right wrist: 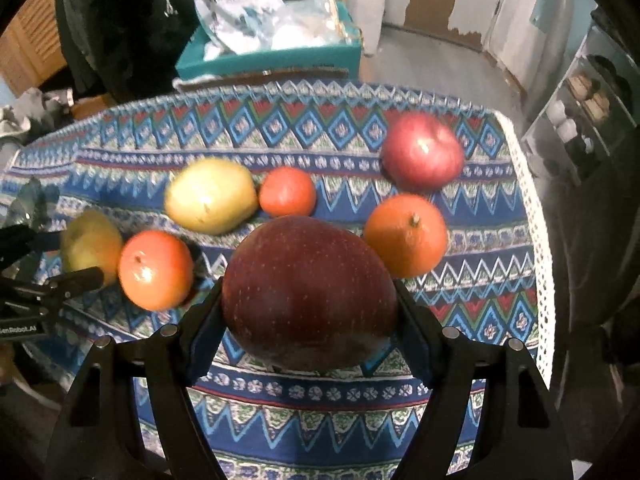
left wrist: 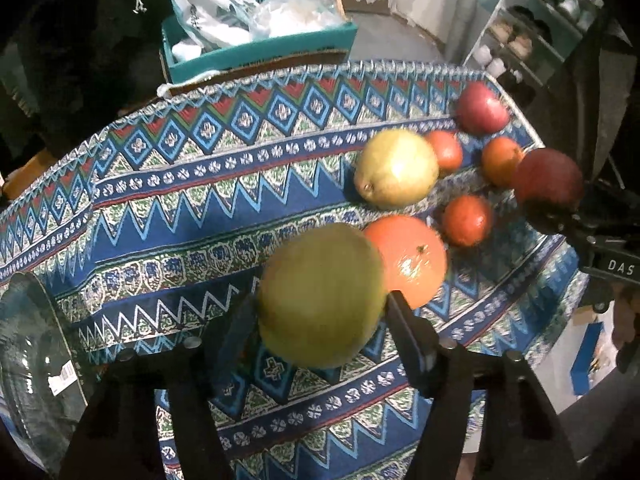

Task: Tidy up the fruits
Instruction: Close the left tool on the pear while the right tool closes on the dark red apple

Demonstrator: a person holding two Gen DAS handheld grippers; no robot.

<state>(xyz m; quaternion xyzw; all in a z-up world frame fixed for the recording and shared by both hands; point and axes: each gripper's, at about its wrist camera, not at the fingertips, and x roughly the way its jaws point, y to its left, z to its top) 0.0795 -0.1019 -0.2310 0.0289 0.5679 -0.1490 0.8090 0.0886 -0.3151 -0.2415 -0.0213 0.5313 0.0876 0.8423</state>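
- The left gripper [left wrist: 322, 312] has its jaws clamped on a green-yellow pear [left wrist: 322, 294], low in the middle of the left wrist view. The pear hangs above the table [left wrist: 168, 216], not resting on the patterned cloth. I judge it is held so in order to carry it to a sorted place.
- The right gripper [right wrist: 308, 316] has its jaws pressed on both sides of a dark red apple [right wrist: 308, 292], low in the middle of the right wrist view, also lifted off the cloth.
- A glass bowl [left wrist: 32, 360] stands at the lower left edge of the left wrist view; it is possibly the goal for one kind of fruit, but this is only my guess.
- Count of pears: two, one held and one lying [left wrist: 396, 168] on the table, right of centre.
- Count of apples: two, one held and one [right wrist: 422, 152] in the upper right of the right wrist view.
- Count of orange fruits: four in the left wrist view, a large one [left wrist: 412, 258] just behind the held pear and three smaller ones [left wrist: 466, 220] to the right.
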